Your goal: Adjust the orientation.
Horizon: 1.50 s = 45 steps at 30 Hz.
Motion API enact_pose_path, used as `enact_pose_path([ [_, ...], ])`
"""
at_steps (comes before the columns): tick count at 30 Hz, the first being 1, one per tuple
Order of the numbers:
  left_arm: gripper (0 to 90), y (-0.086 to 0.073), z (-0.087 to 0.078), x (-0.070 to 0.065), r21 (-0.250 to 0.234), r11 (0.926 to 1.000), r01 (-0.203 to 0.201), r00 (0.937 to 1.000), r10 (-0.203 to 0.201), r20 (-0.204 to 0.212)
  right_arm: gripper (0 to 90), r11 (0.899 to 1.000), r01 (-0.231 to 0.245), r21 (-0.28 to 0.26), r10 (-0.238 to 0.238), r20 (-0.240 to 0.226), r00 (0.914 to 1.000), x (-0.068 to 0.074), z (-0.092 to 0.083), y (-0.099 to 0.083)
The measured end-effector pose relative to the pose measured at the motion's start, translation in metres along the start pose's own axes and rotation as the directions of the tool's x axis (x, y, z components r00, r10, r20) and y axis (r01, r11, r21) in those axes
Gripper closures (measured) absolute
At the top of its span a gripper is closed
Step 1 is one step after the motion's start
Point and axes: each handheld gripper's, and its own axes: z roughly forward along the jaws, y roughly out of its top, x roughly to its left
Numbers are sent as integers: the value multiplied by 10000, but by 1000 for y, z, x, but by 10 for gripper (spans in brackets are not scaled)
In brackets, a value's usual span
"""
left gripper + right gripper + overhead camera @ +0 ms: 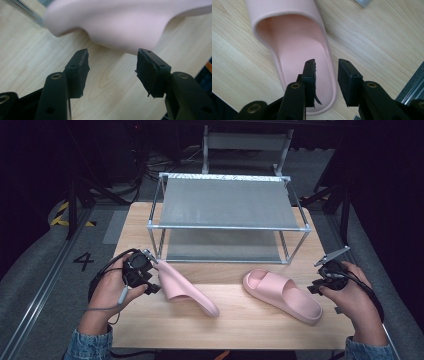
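Note:
Two pink slippers lie on the wooden table (240, 325). The left slipper (187, 289) is tilted up on its side, its heel end toward my left gripper (152, 275). In the left gripper view that slipper (112, 22) sits just beyond the fingertips, and the left gripper (112, 57) is open with nothing between its pads. The right slipper (282, 295) lies flat, sole down. My right gripper (316, 287) is at its heel. In the right gripper view the gripper (327, 63) straddles the slipper (294, 35) side rim, one jaw inside and one outside, with the pads not pressing.
A two-tier metal rack (227, 202) with grey mesh shelves stands on the back half of the table, close behind both slippers. One rack foot (363, 2) is just past the right slipper. The person's hands come in from the bottom corners.

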Motion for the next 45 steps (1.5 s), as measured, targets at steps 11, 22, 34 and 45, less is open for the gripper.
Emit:
enact_pose_path([
  [11,435,13,-2,-12,-422,9986,-325,9993,331,143,660,10000,3,32,-4,113,9999,2,-1,-3],
  [22,491,29,8,-20,-466,9988,-171,9964,209,826,612,9997,-61,237,54,321,9995,1,6,-5],
  [34,899,48,34,-32,-1138,9927,-407,9753,642,2111,619,9999,11,129,-15,337,9994,2,7,-6],
  [45,898,51,36,-32,-1248,9916,-346,9779,593,2003,623,10000,79,51,-81,440,9990,3,5,-6],
])
